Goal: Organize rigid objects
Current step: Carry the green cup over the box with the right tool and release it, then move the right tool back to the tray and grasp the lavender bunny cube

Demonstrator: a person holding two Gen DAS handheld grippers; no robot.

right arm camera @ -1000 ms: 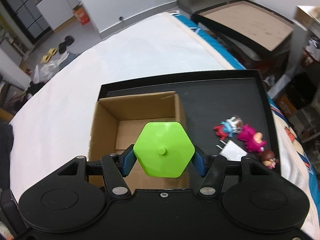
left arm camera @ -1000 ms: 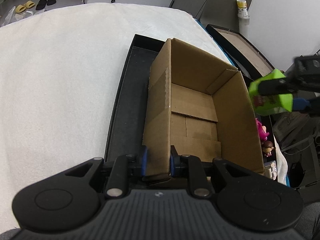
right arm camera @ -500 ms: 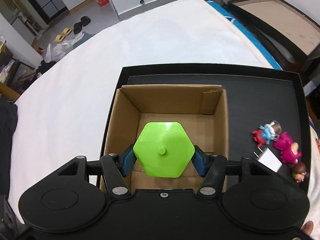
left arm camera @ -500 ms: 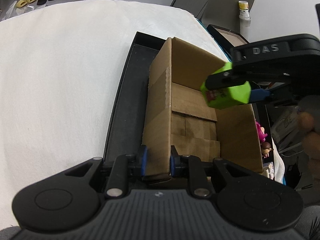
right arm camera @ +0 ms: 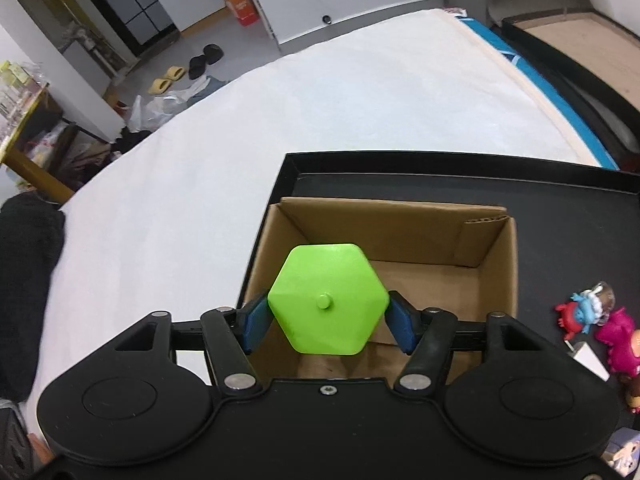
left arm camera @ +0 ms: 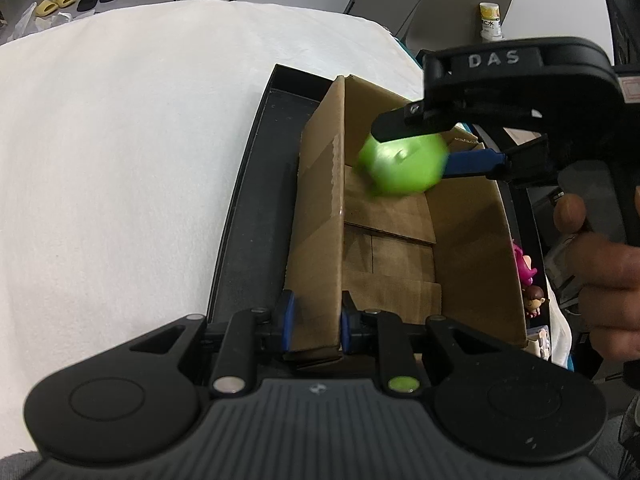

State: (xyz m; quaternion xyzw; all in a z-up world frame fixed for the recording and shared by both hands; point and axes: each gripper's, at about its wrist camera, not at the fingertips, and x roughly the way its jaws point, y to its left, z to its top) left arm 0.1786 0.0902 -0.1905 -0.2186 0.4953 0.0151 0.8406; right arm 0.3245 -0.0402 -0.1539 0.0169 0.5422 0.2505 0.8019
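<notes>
An open cardboard box [left arm camera: 400, 216] stands on a black tray [left arm camera: 256, 208]. My left gripper [left arm camera: 314, 322] is shut on the box's near left wall. My right gripper [right arm camera: 327, 318] is shut on a green hexagonal block [right arm camera: 328, 304] and holds it above the box [right arm camera: 404, 248], over its left side. In the left wrist view the green block [left arm camera: 402, 164] is blurred, over the far end of the box, between the right gripper's fingers [left arm camera: 472, 160].
Small toy figures [right arm camera: 604, 328] and a white piece [right arm camera: 588, 360] lie on the tray [right arm camera: 560, 184] right of the box. The tray rests on a white cloth surface [right arm camera: 320, 96]. A second black tray [right arm camera: 580, 44] lies beyond the table's right edge.
My right gripper carried the green block from right of the box to over it, then further toward its left side. My left gripper kept its hold on the box wall.
</notes>
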